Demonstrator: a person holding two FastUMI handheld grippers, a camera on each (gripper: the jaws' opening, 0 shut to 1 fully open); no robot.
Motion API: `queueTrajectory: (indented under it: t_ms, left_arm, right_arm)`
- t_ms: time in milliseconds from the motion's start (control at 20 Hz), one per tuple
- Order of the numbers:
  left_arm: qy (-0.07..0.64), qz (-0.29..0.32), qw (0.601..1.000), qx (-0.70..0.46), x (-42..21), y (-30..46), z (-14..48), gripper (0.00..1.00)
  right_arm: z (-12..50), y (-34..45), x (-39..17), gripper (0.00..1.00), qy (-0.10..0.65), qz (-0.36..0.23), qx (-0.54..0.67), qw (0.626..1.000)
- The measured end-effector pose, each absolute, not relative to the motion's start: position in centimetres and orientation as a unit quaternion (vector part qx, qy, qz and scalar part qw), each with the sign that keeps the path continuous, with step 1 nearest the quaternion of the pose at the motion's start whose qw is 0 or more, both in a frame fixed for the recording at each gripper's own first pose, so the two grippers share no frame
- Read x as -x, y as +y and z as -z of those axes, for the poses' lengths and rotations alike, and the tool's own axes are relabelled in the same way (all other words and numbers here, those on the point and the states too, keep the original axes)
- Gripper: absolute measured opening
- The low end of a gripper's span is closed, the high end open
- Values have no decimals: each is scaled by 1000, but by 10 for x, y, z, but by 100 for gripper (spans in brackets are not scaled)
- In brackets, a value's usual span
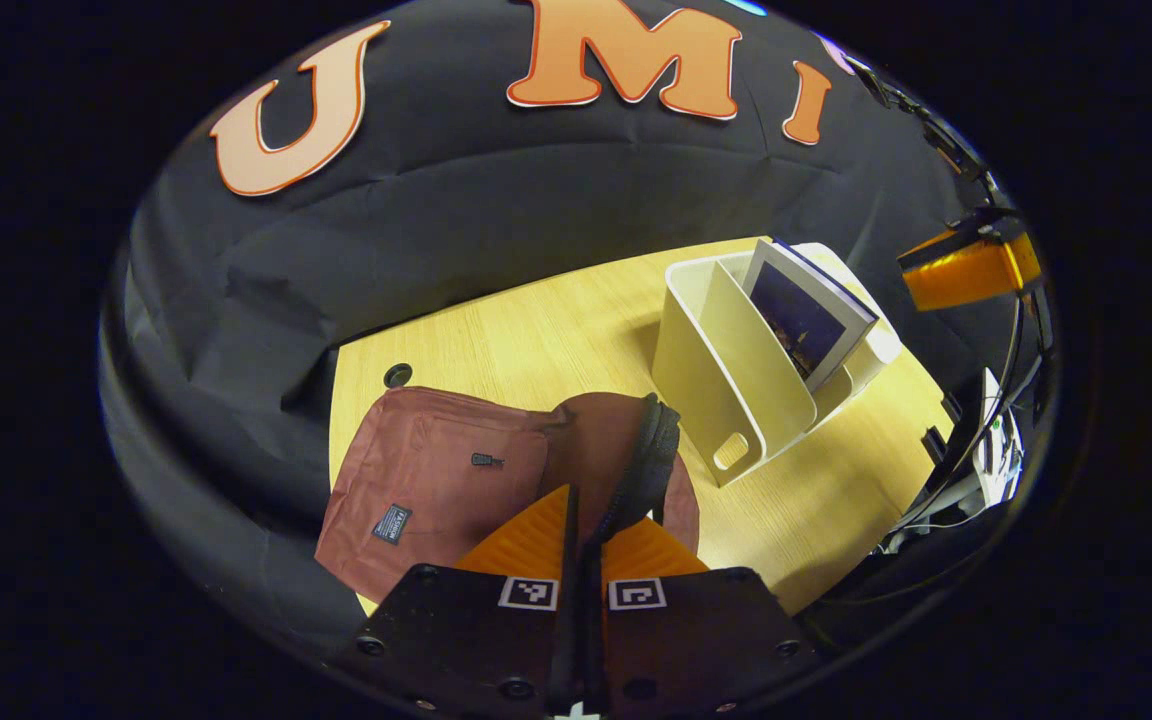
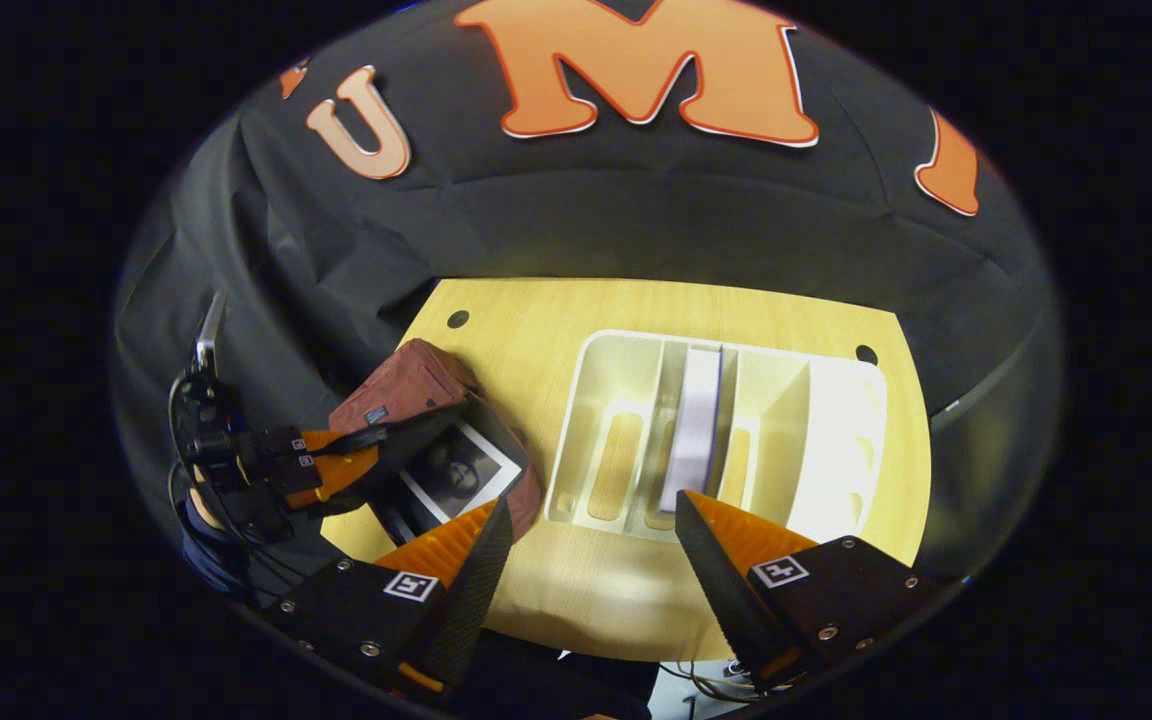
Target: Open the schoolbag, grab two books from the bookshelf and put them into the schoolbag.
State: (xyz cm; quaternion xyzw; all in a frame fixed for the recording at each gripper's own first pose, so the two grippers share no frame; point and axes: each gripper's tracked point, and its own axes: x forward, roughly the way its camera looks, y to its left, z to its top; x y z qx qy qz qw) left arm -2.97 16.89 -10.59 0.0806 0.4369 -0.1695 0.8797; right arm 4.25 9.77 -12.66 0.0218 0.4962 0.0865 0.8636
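While left hand-held gripper (image 1: 581, 520) clamps schoolbag (image 1: 436, 480) strap | right hand-held gripper (image 2: 591, 545) apart | book (image 2: 693, 425) upright in bookshelf (image 2: 836, 430), spine toward camera

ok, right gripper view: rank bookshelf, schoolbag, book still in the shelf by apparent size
1. bookshelf, the white divided rack, clearly largest.
2. schoolbag, partly hidden by the left claw.
3. book, seen edge-on, smallest.

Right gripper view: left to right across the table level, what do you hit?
Left gripper, shut on the schoolbag's edge → maroon schoolbag with a book inside → white bookshelf → upright book in its middle slot → small hole in the table.
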Motion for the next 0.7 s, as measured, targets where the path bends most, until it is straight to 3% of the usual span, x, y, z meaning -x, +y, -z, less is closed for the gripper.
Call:
queueTrajectory:
  t_ms: [550, 700]
  left_arm:
    - [463, 118, 876, -73, 37, 172, 115, 5]
    - [468, 107, 874, -75, 39, 174, 115, 4]
  right_arm:
    - [202, 58, -100, 98, 570, -65, -8, 819]
    - [224, 57, -112, 93, 592, -62, -9, 803]
